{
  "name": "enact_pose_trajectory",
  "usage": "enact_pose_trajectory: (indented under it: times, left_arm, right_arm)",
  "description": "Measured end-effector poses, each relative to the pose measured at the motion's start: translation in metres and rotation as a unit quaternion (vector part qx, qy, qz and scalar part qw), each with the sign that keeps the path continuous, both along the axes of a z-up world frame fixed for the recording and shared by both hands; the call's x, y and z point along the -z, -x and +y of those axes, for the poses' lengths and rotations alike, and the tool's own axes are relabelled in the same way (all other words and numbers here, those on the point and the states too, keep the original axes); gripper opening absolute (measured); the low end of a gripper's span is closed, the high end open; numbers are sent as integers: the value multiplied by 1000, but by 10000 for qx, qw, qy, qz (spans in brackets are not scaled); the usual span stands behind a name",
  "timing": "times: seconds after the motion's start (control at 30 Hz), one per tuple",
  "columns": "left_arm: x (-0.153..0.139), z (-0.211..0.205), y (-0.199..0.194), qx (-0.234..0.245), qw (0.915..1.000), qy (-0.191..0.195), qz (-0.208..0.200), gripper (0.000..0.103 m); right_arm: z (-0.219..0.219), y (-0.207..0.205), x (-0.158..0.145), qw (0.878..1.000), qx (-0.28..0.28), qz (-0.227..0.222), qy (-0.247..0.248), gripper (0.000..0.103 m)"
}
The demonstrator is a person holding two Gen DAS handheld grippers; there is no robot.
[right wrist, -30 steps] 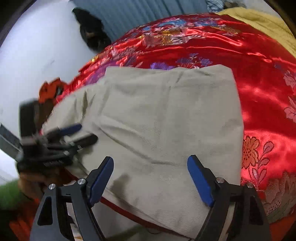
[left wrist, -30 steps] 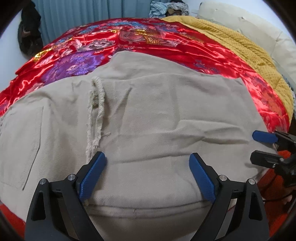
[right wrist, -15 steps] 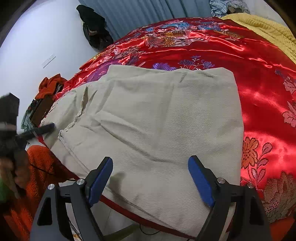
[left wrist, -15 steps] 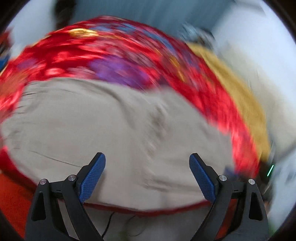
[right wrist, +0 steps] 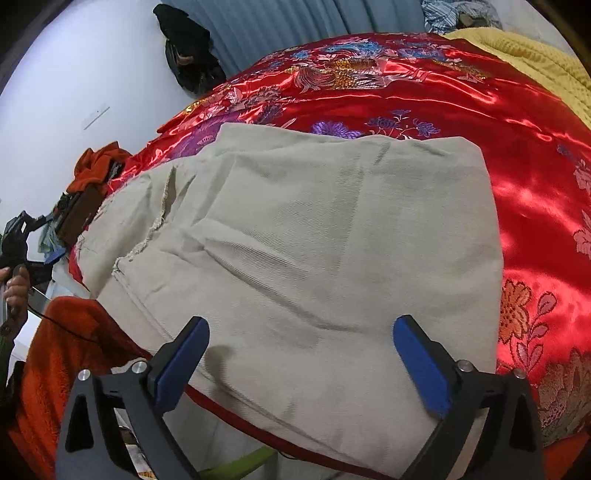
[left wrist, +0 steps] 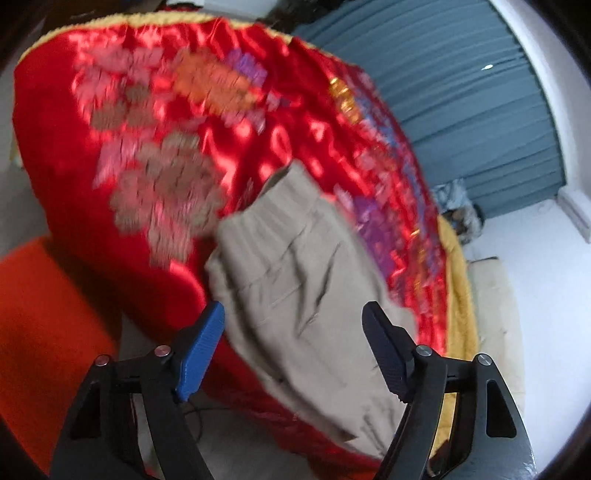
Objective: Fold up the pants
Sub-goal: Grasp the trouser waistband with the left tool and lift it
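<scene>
Beige pants (right wrist: pixel 314 229) lie folded on the red satin bedspread (right wrist: pixel 498 110), close to the bed's near edge. My right gripper (right wrist: pixel 301 365) hovers over their near fold. Its jaws are opening, and cloth lies below them but is not pinched. In the blurred, rolled left wrist view the waistband end of the pants (left wrist: pixel 291 258) sits ahead of my left gripper (left wrist: pixel 293 347). That gripper's jaws are closing with nothing pressed between the pads. At the far left of the right wrist view, the left gripper (right wrist: pixel 44 240) is held by a hand, just off the pants' left end.
A yellow blanket (right wrist: pixel 535 59) covers the far right of the bed. An orange fleece cloth (right wrist: pixel 74 332) hangs below the bed's near left edge. A blue curtain (right wrist: pixel 295 18) and a black bag (right wrist: pixel 188 51) are at the back wall.
My left gripper swung left off the middle of the pants to their waistband end and rolled over; its jaws narrowed. My right gripper stayed in place and its jaws widened.
</scene>
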State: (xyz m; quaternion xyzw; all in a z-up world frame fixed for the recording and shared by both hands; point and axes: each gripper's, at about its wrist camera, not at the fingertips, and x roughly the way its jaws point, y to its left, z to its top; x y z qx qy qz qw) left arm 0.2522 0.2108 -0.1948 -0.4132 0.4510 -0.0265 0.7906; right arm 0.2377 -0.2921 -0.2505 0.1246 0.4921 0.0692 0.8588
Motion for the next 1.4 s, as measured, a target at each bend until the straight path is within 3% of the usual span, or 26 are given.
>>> enact_pose_trajectory:
  times: [0.37, 0.4, 0.43, 0.47, 0.57, 0.9, 1.1, 1.23, 1.4]
  left_arm:
    - [24, 3, -22, -181, 9995, -235, 110, 70]
    - [25, 2, -24, -200, 9994, -247, 113, 66]
    - [24, 1, -26, -240, 9991, -322, 153, 52]
    - [23, 2, -24, -304, 9983, -461, 179, 29]
    - [17, 9, -15, -428, 9985, -335, -8, 19]
    - [-64, -28, -2, 7, 9915, -975, -865, 18]
    - [-127, -91, 4, 808, 9736, -1435, -1579, 18]
    - [-157, -143, 9, 1439, 9575, -1589, -1932, 17]
    - [-172, -210, 16, 2235, 9319, -1808, -2211, 17]
  right_arm:
    - [-3, 1, 0, 9999, 3, -38, -158, 101]
    - [-3, 1, 0, 9999, 0, -38, -156, 101]
    - [-3, 1, 0, 9999, -7, -36, -152, 101]
    - [-3, 1, 0, 9999, -12, -35, -150, 101]
    - [-3, 2, -1, 9998, 5, -40, -181, 101]
    - [-3, 1, 0, 9999, -44, -27, -113, 101]
    - [-11, 1, -3, 9993, 104, -14, -359, 101]
    - [-24, 6, -14, 9955, 350, -82, -881, 100]
    - [-44, 30, -48, 9865, 622, -866, -1241, 100]
